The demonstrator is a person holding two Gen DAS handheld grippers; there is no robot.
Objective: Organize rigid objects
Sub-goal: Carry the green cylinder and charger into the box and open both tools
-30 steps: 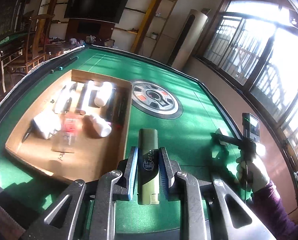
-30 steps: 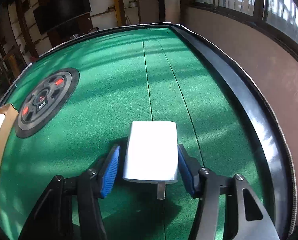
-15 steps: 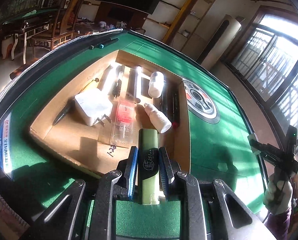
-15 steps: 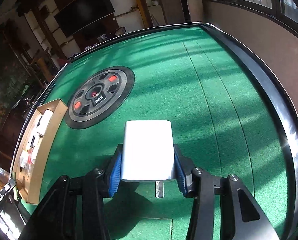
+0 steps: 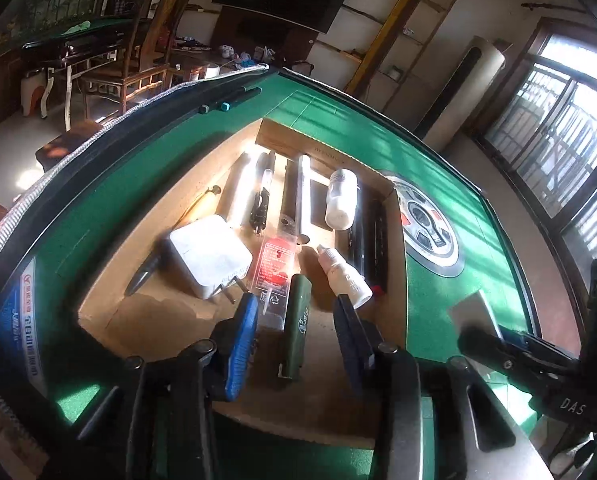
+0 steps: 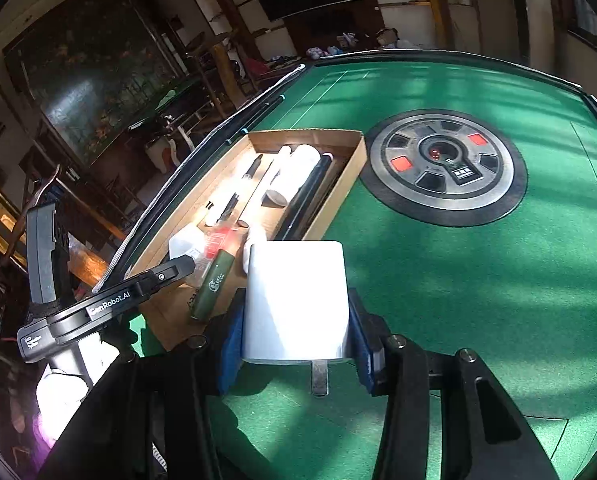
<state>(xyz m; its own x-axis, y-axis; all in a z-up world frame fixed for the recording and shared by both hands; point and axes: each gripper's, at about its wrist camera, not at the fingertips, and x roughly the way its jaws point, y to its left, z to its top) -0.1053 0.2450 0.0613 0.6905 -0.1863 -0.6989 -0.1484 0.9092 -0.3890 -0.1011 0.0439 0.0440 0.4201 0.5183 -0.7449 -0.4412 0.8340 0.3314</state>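
My left gripper (image 5: 294, 332) is open above the near end of the cardboard tray (image 5: 110, 312). The olive green stick (image 5: 297, 324) lies loose on the tray floor between the spread fingers; it also shows in the right wrist view (image 6: 212, 285). My right gripper (image 6: 296, 340) is shut on a white power adapter (image 6: 296, 300), held above the green felt just right of the tray (image 6: 340, 196). The adapter and right gripper show at the right edge of the left wrist view (image 5: 474, 316).
The tray holds another white adapter (image 5: 206, 256), pens (image 5: 263, 196), two white bottles (image 5: 340, 200), a clear red-labelled packet (image 5: 274, 272) and dark sticks (image 5: 372, 240). A round grey hub (image 6: 442, 164) sits mid-table. Two markers (image 5: 230, 100) lie at the far rim.
My left gripper carried the green stick over the tray, opened and let it down onto the tray floor. My right gripper closed on the white adapter and moved it left toward the tray.
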